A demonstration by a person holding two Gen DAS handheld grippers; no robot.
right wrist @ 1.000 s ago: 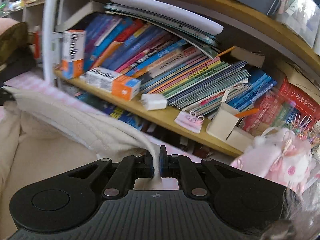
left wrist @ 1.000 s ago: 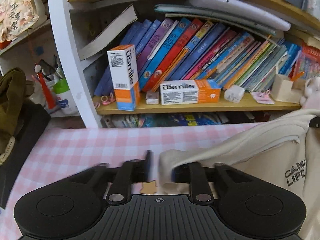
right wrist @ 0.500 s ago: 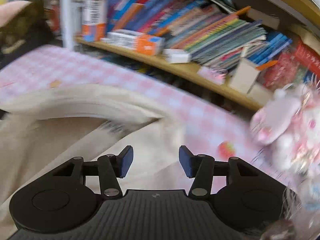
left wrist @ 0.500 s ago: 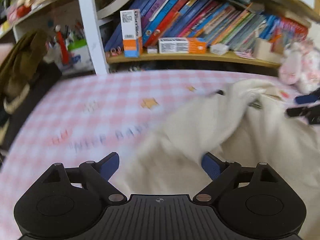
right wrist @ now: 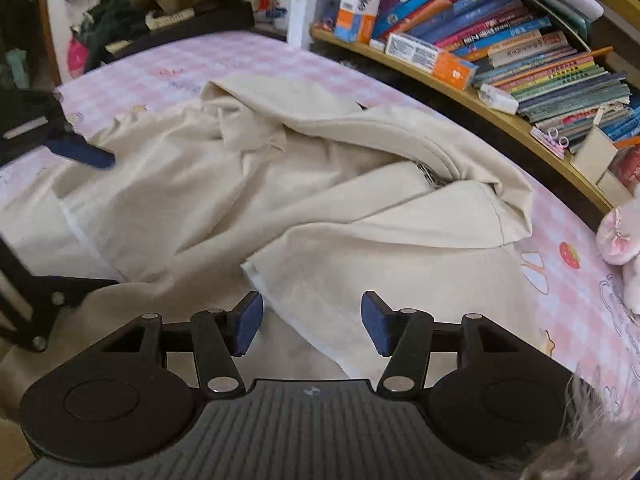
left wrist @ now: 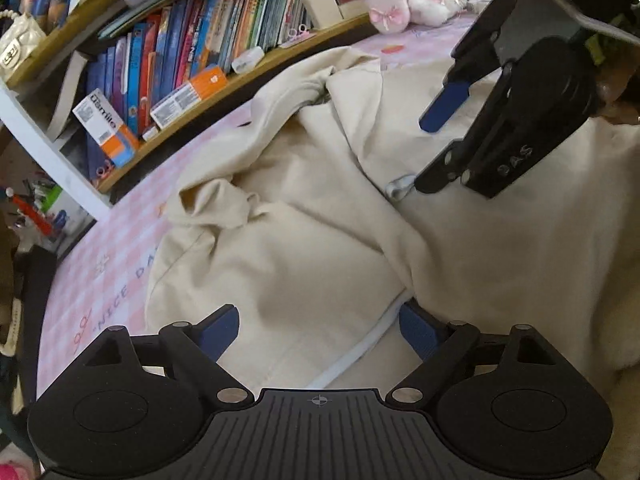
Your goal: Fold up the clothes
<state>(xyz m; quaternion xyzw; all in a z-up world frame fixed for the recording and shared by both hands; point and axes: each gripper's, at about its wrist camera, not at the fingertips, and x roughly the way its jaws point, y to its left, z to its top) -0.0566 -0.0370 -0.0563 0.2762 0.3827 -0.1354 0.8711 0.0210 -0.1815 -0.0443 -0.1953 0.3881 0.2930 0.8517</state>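
Cream sweatshirt [right wrist: 304,184] lies rumpled on the pink checked cloth [right wrist: 248,60], just in front of the bookshelf [right wrist: 500,116]. Left gripper [left wrist: 318,326] is spread wide and empty above its near hem. Right gripper [right wrist: 312,318] is opening, hem edge between the jaws, unpinched. Risk: bunched sleeves fold in crooked, or a pinch catches several layers.

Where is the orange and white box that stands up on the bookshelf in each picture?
Left wrist view: the upright orange and white box is at far left, tilted by the lens, on the wooden shelf beside the blue books.
Right wrist view: the same box stands at top centre, next to the white shelf post.
Shared landmark: the flat orange and white box lying on the same shelf.
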